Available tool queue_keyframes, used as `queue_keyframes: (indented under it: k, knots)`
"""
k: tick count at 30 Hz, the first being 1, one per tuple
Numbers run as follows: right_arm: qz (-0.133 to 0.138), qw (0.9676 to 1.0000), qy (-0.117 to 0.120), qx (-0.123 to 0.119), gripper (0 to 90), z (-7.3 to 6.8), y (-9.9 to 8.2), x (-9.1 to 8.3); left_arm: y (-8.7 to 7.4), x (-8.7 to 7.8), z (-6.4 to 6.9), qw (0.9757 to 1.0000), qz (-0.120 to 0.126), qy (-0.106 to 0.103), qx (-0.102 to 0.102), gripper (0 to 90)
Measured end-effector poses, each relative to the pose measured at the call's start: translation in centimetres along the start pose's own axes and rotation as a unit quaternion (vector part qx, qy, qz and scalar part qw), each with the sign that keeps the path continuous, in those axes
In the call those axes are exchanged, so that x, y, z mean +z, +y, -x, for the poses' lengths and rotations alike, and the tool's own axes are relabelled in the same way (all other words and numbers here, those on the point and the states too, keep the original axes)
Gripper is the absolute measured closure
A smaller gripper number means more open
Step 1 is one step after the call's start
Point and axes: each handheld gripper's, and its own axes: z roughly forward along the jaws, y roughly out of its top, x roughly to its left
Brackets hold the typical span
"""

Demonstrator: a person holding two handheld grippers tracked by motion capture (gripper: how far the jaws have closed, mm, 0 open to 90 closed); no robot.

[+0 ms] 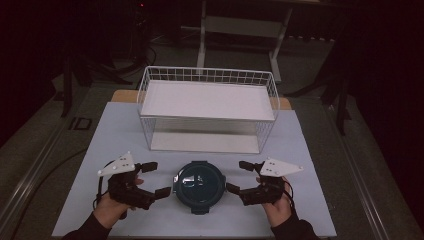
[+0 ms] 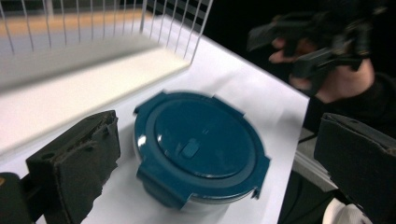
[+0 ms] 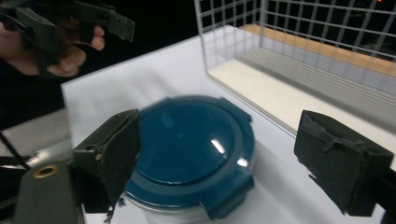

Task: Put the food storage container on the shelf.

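Currently, a round blue lidded container sits on the white counter, at 6 o'clock from the white wire rack and near the front edge. The left gripper stands at the container's 9 o'clock and the right gripper at its 3 o'clock, each just beside the rim; contact cannot be confirmed. Both sets of fingers are spread wide and hold nothing; the left gripper view shows the container between them, as does the right gripper view. Risk assessment: the lid's latch tabs project past the rim, so a finger landing on a tab could slip or spring the latch. Uneven closing from the two sides could push the container along the smooth counter, or tilt it on lifting.
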Motion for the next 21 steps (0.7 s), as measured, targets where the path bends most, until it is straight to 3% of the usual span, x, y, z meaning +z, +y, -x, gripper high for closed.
queue_keyframes:
  k: [2, 6, 9, 11, 12, 14, 15, 17, 19, 20, 21]
  knots:
    - [-0.002, 0.9999, -0.010, 0.002, 14.1, 0.0, 0.0, 0.1, -0.1, 0.6, -0.4, 0.9998, -0.015, 0.010, -0.010, 0.7]
    - [-0.017, 0.9994, -0.021, 0.020, 13.7, 0.2, -0.3, 0.7, -0.6, 1.9, -1.6, 0.9979, -0.036, 0.008, -0.054, 2.8]
    - [-0.025, 0.9986, -0.014, 0.044, 12.3, 0.7, -0.8, 1.3, -1.0, 2.6, -2.5, 0.9956, -0.043, 0.007, -0.083, 3.5]
    - [-0.027, 0.9980, -0.022, 0.053, 11.5, 0.9, -1.1, 1.6, -1.1, 3.2, -2.8, 0.9941, -0.052, 0.008, -0.095, 4.9]
    - [-0.026, 0.9980, -0.015, 0.056, 10.6, 0.9, -1.2, 1.7, -1.3, 3.4, -3.0, 0.9933, -0.054, 0.007, -0.102, 4.9]
    - [-0.027, 0.9979, -0.026, 0.052, 10.6, 0.7, -1.2, 1.9, -1.5, 3.9, -3.4, 0.9905, -0.064, -0.003, -0.121, 4.9]
    - [-0.031, 0.9980, -0.023, 0.050, 10.6, 0.6, -1.3, 2.0, -1.6, 4.1, -3.6, 0.9878, -0.069, -0.007, -0.140, 4.9]
    - [-0.034, 0.9980, -0.022, 0.048, 10.6, 0.4, -1.3, 2.2, -1.9, 4.5, -4.2, 0.9800, -0.083, -0.020, -0.180, 5.0]
    - [-0.040, 0.9975, -0.015, 0.056, 10.6, 0.4, -1.4, 2.4, -2.1, 4.7, -4.8, 0.9695, -0.098, -0.023, -0.224, 6.8]
    - [-0.041, 0.9973, -0.012, 0.059, 10.6, 0.4, -1.5, 2.4, -2.2, 4.8, -5.1, 0.9667, -0.102, -0.021, -0.234, 9.1]
    - [-0.041, 0.9972, -0.010, 0.062, 10.6, 0.5, -1.5, 2.4, -2.2, 4.7, -5.1, 0.9663, -0.106, -0.015, -0.234, 10.9]
